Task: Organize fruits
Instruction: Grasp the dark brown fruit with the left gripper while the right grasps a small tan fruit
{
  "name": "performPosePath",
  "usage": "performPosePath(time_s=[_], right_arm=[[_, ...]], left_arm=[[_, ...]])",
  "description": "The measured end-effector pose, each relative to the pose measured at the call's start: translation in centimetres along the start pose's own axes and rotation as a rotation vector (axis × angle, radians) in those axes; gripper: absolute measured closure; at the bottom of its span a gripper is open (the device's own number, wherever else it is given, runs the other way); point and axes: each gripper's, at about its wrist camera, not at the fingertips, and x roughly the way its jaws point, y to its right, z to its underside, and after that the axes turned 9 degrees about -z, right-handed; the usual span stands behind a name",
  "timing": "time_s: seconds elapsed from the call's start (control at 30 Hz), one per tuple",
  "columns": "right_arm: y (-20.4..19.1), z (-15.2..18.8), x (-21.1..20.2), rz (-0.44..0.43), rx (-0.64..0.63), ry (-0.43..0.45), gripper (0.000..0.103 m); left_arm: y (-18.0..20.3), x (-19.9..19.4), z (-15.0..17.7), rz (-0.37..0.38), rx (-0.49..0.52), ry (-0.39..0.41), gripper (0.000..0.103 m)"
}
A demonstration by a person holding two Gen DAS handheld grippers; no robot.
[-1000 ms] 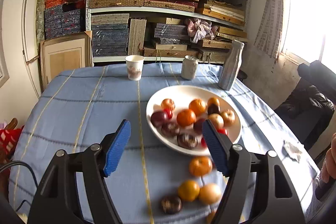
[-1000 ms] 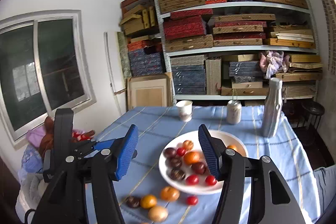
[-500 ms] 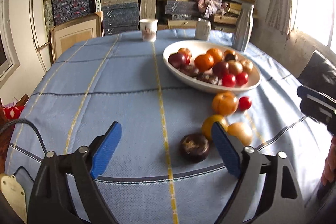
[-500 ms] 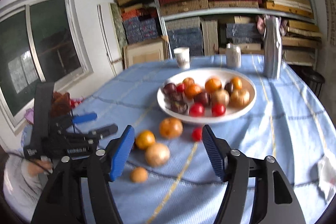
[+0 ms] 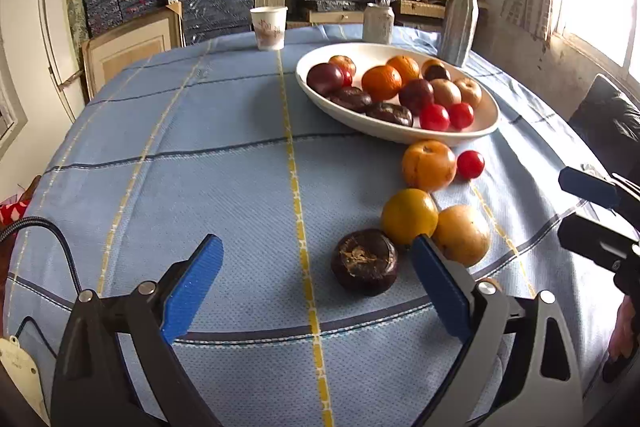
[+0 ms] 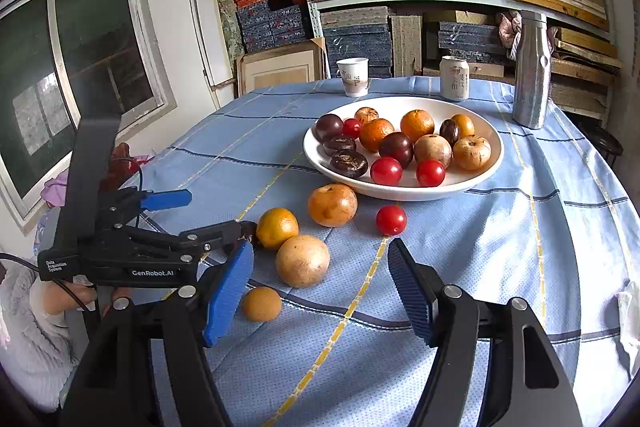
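Note:
A white bowl (image 5: 486, 123) (image 6: 488, 167) full of fruit sits on the blue tablecloth. Loose fruit lies in front of it: a dark brown fruit (image 5: 365, 262), a yellow-orange fruit (image 5: 409, 215) (image 6: 277, 227), a tan round fruit (image 5: 461, 235) (image 6: 303, 260), an orange fruit (image 5: 429, 165) (image 6: 332, 205), a red tomato (image 5: 470, 164) (image 6: 391, 220) and a small tan fruit (image 6: 261, 303). My left gripper (image 5: 316, 287) is open and empty, low over the cloth, with the dark brown fruit between its pads. My right gripper (image 6: 320, 291) is open and empty, just behind the tan round fruit.
A paper cup (image 5: 269, 27) (image 6: 353, 76), a can (image 5: 378, 24) (image 6: 454, 78) and a silver bottle (image 5: 460, 19) (image 6: 530, 69) stand at the table's far edge. Shelves of stacked boxes fill the wall behind. A crumpled wrapper (image 6: 628, 311) lies at the right.
Both grippers have dropped lower and moved in toward the loose fruit. The dark brown fruit now sits between my left pads. Both stay open.

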Motion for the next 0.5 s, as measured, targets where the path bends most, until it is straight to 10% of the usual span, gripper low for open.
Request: performPosePath(time_s=[0.5], right_arm=[[-0.6, 0.3, 0.3, -0.017, -0.015, -0.031, 0.032]], left_arm=[[-0.2, 1.8, 0.2, -0.021, -0.002, -0.085, 0.010]])
